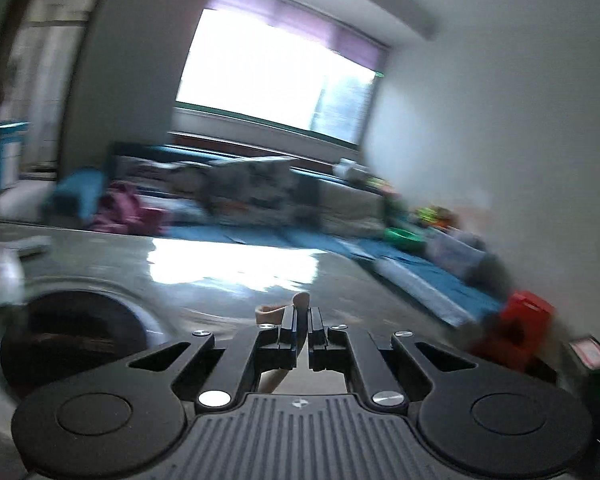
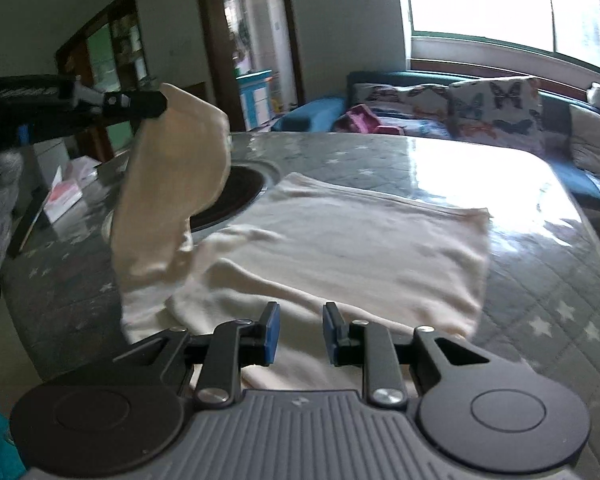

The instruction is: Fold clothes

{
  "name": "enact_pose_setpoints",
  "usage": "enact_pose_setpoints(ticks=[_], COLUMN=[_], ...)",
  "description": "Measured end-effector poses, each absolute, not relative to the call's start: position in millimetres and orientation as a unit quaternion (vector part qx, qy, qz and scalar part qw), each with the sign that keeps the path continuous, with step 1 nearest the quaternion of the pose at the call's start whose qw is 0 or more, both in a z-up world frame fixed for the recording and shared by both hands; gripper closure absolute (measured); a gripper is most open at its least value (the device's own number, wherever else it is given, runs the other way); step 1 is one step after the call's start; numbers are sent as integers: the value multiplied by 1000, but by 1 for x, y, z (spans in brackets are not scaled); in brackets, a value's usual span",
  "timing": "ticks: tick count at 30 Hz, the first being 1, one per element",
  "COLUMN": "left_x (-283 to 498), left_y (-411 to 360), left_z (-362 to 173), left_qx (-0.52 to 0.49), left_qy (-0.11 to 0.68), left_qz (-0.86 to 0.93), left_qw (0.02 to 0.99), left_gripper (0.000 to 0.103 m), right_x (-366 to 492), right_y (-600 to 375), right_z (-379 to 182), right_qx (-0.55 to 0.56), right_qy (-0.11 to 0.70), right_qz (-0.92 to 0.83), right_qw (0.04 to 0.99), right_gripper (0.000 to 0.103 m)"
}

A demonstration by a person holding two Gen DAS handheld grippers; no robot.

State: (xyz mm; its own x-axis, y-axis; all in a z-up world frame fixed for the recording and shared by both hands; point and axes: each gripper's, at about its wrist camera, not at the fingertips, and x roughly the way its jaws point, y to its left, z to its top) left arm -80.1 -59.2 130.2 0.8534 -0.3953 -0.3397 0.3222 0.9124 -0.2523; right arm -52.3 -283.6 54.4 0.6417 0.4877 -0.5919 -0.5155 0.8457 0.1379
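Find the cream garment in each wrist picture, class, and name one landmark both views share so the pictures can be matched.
Left wrist view: only a small cream fold of the cream garment shows, pinched in the shut left gripper, low centre.
Right wrist view: the cream garment lies spread mid-frame on the table; one part is lifted at upper left by the left gripper.
Shared landmark: the bright window.

A cream shirt (image 2: 340,248) lies spread mostly flat on the grey star-patterned desk (image 2: 540,280), its straight hem toward the bright far side, with soft wrinkles across the near part. One sleeve (image 2: 172,184) is lifted clear of the desk at the left, hanging down in a tilted fold from its pinched end. A small bit of the cloth (image 1: 300,302) shows in the left wrist view.
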Motion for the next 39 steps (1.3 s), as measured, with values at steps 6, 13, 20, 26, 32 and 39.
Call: enact_pose_setpoints(ticks=[6, 13, 20, 26, 32, 39], left_x=[-77, -84, -70, -68, -54, -3], left_y=[-109, -108, -64, -35, -20, -13], left_z=[92, 66, 42, 28, 49, 53], left_qx=[-74, -24, -2, -12, -35, -64], left_qy=[260, 304, 328, 355, 332, 323], left_qz=[-265, -269, -185, -158, -150, -146], left_qw=[926, 913, 926, 921, 931, 933], left_gripper=[93, 88, 85, 84, 85, 86], right_x=[-58, -63, -53, -37, -33, -29], right_y=[-311, -330, -320, -304, -298, -298], right_z=[47, 43, 35, 21, 27, 23], right_qx=[-1, 14, 31, 29, 4, -1], right_qy=[331, 338, 346, 356, 349, 354], right_qz=[243, 219, 240, 236, 225, 217], right_qw=[912, 915, 907, 904, 910, 910], right_gripper=[80, 80, 79, 81, 91, 90])
